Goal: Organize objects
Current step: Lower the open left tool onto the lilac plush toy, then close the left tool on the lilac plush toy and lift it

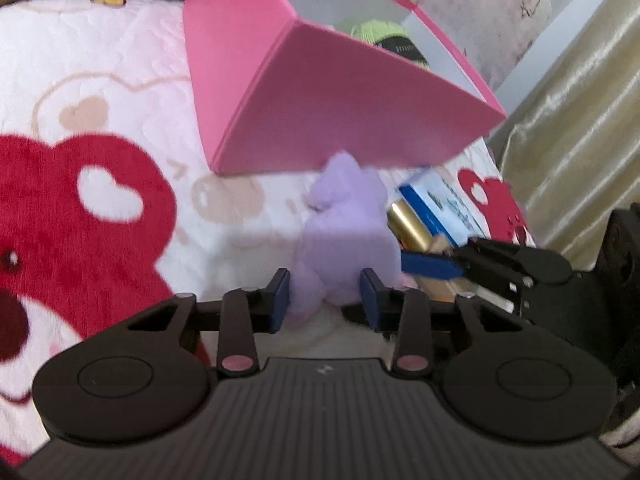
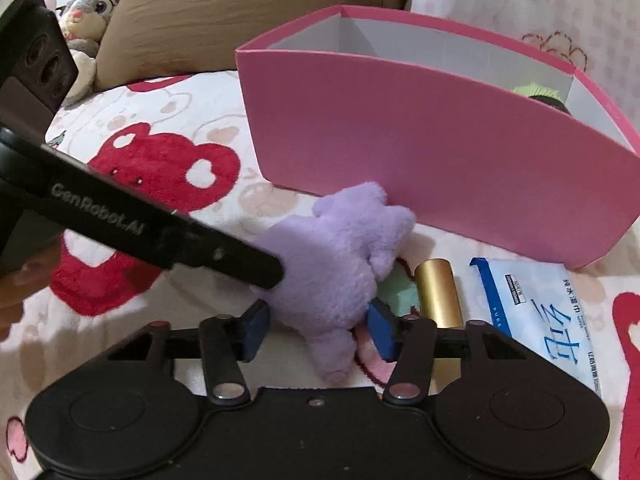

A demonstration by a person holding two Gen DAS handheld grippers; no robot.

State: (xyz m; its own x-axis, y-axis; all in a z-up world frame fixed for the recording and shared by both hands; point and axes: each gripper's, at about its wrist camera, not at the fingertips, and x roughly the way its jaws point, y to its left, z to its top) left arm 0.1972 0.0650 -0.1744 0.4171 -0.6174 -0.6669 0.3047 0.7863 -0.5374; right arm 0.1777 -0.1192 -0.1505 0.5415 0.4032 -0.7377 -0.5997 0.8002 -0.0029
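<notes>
A lilac plush toy lies on a white fleece blanket printed with red bears, just in front of a pink cardboard box that stands open at the top.

From the left wrist view, the left gripper has the toy's lower body between its blue pads; both pads touch the fur, pinching it. The box fills the 12 o'clock area, with a green and black knitted item inside it.

From the right wrist view, the right gripper straddles the toy's lower end. Its right pad presses the fur; the left one sits just beside it, and contact there cannot be told. The left gripper's finger comes in from 9 o'clock onto the toy's flank.

At 3 o'clock of the toy lie a gold cylinder and, beyond it, a white and blue wet-wipe pack. At 11 o'clock, well apart, a grey rabbit plush leans beside a brown pillow.
</notes>
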